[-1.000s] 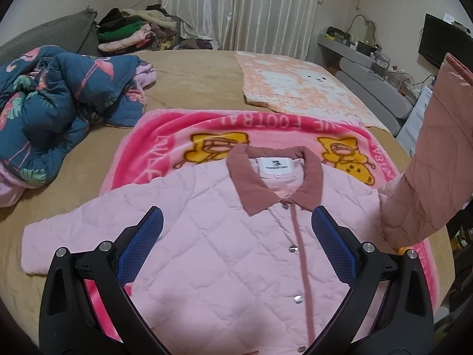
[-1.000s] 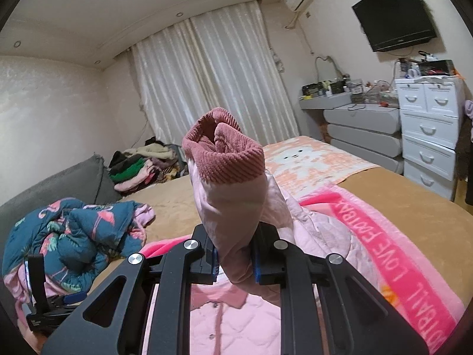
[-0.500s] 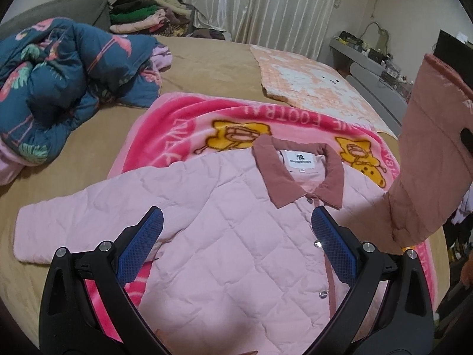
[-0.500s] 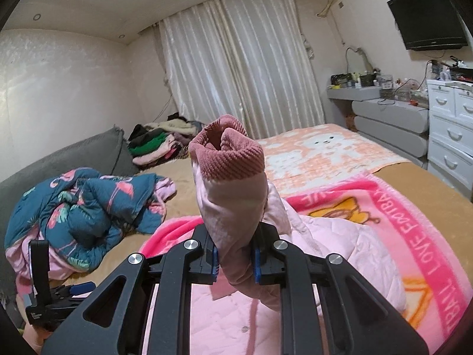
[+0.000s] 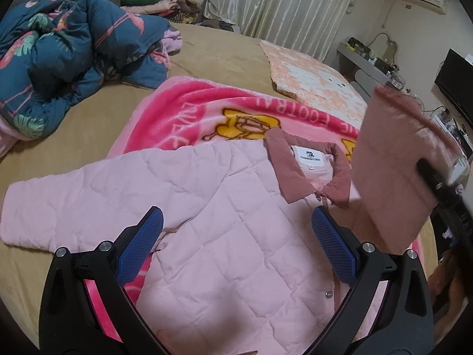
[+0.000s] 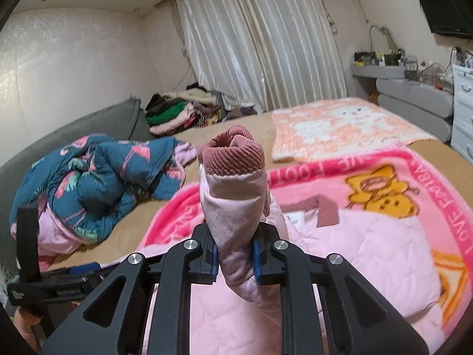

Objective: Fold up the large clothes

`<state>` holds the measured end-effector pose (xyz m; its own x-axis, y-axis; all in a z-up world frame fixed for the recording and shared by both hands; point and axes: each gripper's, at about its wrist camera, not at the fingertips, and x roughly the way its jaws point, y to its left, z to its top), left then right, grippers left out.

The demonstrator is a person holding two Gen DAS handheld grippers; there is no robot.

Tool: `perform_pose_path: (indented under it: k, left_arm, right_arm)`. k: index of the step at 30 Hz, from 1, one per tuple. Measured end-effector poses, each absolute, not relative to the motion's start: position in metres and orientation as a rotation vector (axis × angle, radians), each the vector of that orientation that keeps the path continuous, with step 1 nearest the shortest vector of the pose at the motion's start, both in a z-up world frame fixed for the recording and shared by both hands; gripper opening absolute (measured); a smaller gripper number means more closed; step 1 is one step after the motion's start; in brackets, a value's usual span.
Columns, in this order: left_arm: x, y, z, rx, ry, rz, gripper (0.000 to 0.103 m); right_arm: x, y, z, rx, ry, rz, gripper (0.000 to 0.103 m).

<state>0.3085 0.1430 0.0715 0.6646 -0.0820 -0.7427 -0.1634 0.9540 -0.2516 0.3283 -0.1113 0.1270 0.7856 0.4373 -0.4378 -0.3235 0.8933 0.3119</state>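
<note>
One pink quilted jacket (image 5: 224, 236) lay flat, centre frame, on one pink cartoon blanket (image 5: 207, 112) across the bed (image 5: 97, 112). The right gripper (image 6: 235, 259) pinched one raised sleeve (image 6: 233, 207); the left gripper (image 5: 236, 245) hovered, jaws spread, empty

pale pink quilted jacket (image 5: 224, 224) w/ dusty-rose collar (image 5: 295, 177), hot-pink cartoon blanket (image 5: 207, 115), teal flamingo-print duvet (image 5: 68, 50)

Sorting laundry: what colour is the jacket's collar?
Dusty rose collar, clearest in the left wrist view.
</note>
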Motion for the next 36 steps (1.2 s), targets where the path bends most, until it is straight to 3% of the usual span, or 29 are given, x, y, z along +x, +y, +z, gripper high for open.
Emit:
perform_pose_path:
  k: [9, 11, 13, 19, 36]
  left_arm:
    - [0.312, 0.145, 0.062, -0.365, 0.866, 0.034, 0.094]
    - [0.313, 0.144, 0.059, -0.405, 0.883, -0.001, 0.094]
    - [0.315, 0.143, 0.055, -0.450, 0.904, -0.025, 0.094]
    - [0.315, 0.136, 0.050, -0.462, 0.930, -0.017, 0.094]
    - [0.327, 0.099, -0.040, -0.599, 1.146, -0.051, 0.094]
  right_arm:
    - [0.337, -0.086, 0.063, 0.199, 0.676, 0.461, 0.024]
    - [0.335, -0.081, 0.053, 0.199, 0.713, 0.492, 0.033]
    - [0.329, -0.075, 0.045, 0.191, 0.749, 0.527, 0.067]
    - [0.294, -0.071, 0.037, 0.134, 0.780, 0.593, 0.085]
    - [0.262, -0.209, 0.033, 0.181, 0.775, 0.323, 0.088]
